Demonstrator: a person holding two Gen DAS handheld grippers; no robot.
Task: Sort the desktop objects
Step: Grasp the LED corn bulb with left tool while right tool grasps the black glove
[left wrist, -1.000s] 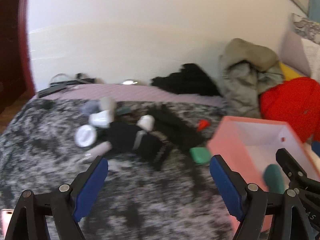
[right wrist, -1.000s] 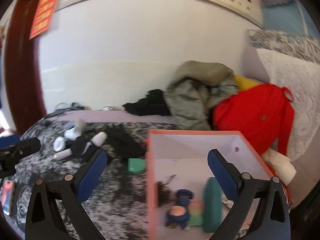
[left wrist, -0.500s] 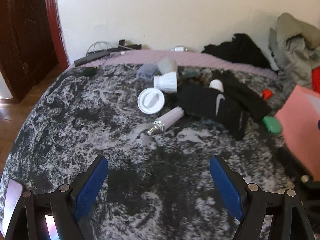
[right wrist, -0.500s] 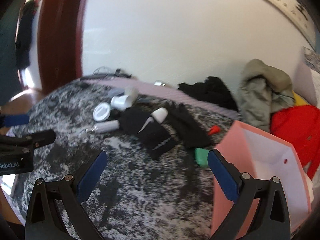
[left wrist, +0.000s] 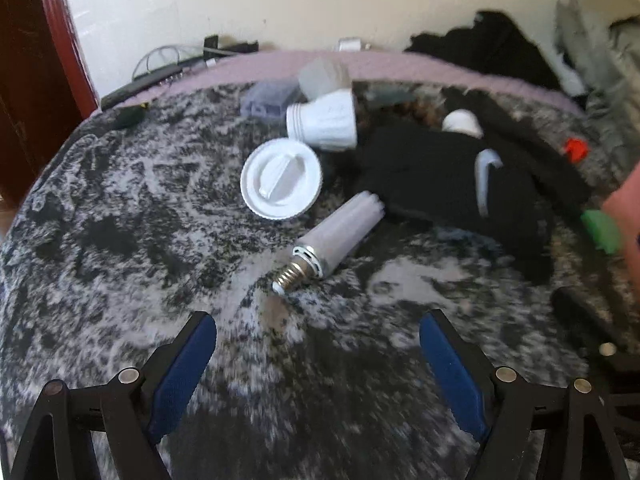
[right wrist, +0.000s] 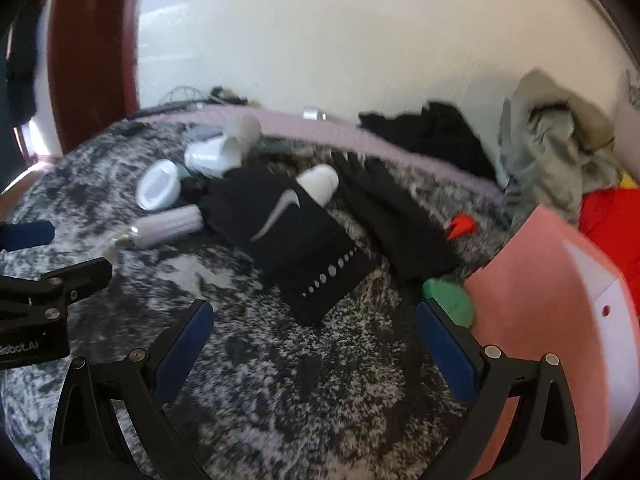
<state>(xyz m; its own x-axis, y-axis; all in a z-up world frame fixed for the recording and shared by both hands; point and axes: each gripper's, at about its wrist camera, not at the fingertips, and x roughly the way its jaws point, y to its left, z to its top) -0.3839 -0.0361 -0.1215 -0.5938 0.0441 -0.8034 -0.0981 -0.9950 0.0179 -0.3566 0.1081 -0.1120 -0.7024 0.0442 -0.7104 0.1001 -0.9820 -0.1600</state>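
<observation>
Both the left gripper and the right gripper hang empty, jaws wide apart, above a speckled blanket; the light bulb lies just ahead of the left, touching a black glove, beside a white lid; a pink box waits rightward

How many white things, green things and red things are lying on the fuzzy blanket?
White: 3, the round lid, the ribbed bulb base, the small cap
Green: 1, the green piece
Red: 1, the red piece
Total: 5
</observation>
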